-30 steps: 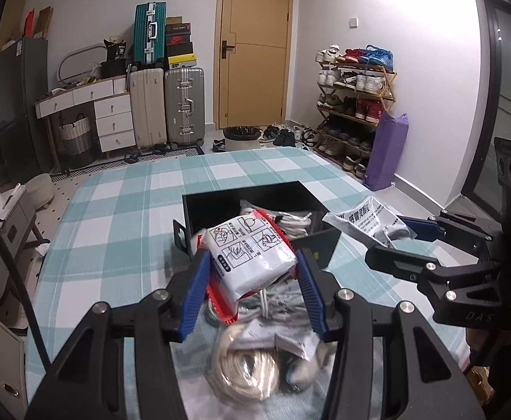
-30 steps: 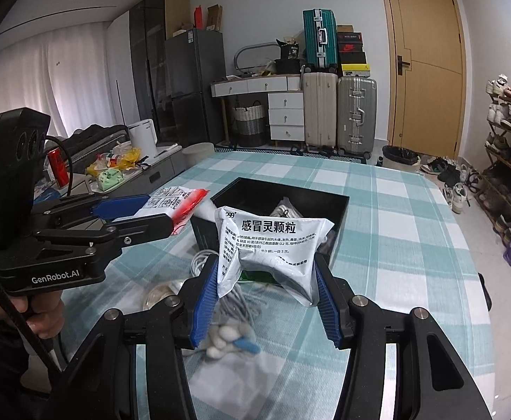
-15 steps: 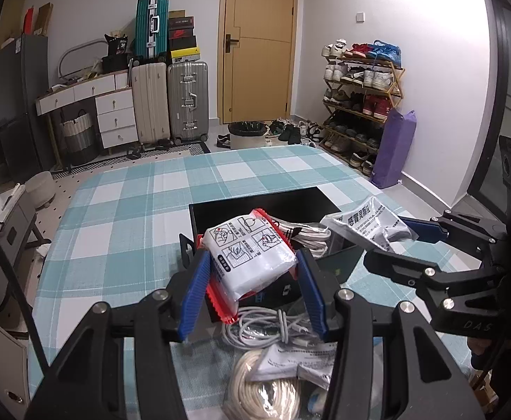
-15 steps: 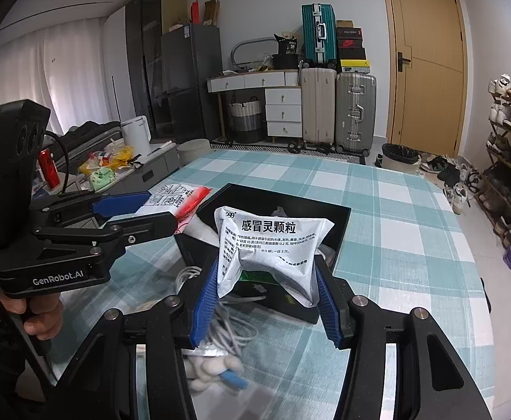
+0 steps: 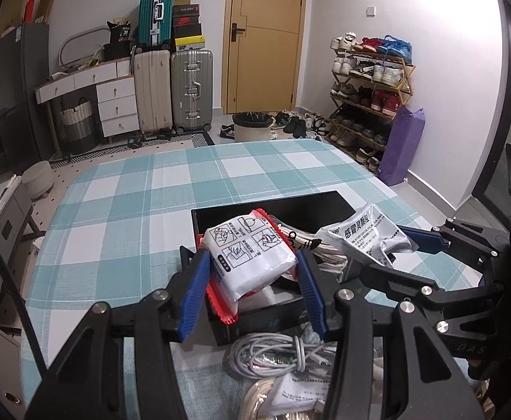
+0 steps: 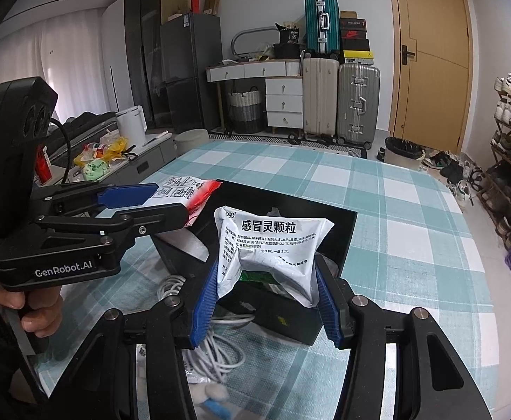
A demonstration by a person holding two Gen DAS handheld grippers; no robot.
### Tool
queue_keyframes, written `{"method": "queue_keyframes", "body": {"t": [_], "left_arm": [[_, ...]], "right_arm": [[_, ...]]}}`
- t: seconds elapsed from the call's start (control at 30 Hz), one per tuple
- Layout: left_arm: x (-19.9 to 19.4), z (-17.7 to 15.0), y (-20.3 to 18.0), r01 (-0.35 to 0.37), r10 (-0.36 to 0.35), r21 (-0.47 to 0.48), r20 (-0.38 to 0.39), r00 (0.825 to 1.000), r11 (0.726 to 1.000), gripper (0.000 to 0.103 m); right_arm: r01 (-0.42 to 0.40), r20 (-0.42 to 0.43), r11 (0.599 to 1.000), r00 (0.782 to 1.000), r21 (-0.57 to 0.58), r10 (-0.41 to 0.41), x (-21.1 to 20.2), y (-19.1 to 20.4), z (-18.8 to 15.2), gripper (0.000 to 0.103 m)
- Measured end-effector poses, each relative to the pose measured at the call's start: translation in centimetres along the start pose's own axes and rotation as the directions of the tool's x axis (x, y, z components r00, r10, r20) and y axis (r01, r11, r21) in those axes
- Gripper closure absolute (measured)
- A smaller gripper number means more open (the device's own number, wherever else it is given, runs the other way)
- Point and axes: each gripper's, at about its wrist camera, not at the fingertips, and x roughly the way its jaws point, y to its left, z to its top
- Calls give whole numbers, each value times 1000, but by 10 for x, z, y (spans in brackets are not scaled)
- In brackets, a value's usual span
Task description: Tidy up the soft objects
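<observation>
Lifted higher and carried forward over the black box (image 5: 329, 206) since a second ago. Left wrist: left gripper (image 5: 253, 292) clamped on red-edged white packet (image 5: 251, 255), near box's front rim; cables (image 5: 276, 353) below. Right wrist: right gripper (image 6: 267, 301) pinching medicine sachet (image 6: 273, 248) above box's near edge (image 6: 283, 322); checked tablecloth (image 6: 413, 245) open rightward.

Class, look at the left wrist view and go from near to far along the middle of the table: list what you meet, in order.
Rope coil → white cable bundle → red-edged white packet held in the left gripper → black box → bare checked tablecloth.
</observation>
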Motion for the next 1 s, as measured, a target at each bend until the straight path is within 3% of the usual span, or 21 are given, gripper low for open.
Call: {"method": "queue_keyframes", "body": {"t": [0.67, 1.0], "left_arm": [[41, -6, -4, -1, 5, 53, -77, 997, 999, 53], [45, -9, -12, -8, 14, 78, -80, 997, 997, 53]], "right_arm": [[9, -79, 999, 997, -38, -12, 46, -11, 9, 51], [10, -96, 999, 995, -38, -14, 57, -15, 11, 51]]}}
